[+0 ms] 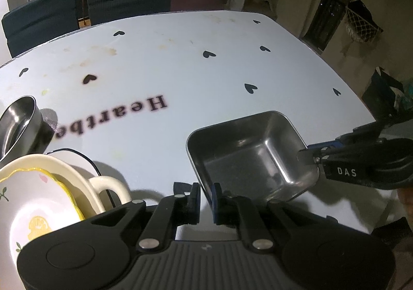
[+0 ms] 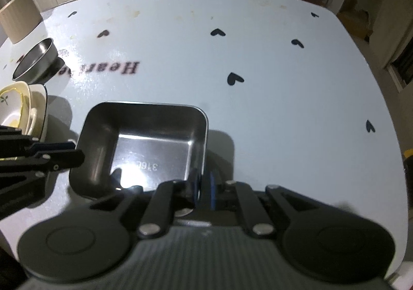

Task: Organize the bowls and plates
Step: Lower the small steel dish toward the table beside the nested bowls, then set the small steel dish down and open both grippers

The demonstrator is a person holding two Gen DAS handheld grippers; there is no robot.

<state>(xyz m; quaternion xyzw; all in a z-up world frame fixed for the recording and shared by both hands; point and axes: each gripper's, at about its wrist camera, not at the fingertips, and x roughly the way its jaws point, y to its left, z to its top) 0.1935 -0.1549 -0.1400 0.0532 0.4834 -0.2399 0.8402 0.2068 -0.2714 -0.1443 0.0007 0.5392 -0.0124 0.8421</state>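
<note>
Square steel tray [image 2: 144,145] sits on table [image 2: 258,57], mid-front. I judge it light, stiff, slick, not fragile; thin rim is best hold. My right gripper [image 2: 204,186] pinches near-right rim, jaws nearly closed on it. Left gripper [image 1: 205,202] nearly closed, empty, just beside tray. Steel bowl [image 2: 36,62], ceramic dishes [image 2: 18,109] far left.

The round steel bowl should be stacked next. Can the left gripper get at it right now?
Probably not yet: the left gripper has its jaws shut on the square steel tray rim. Once freed, the way looks open; the round steel bowl sits uncovered just beyond the ceramic dishes.
</note>
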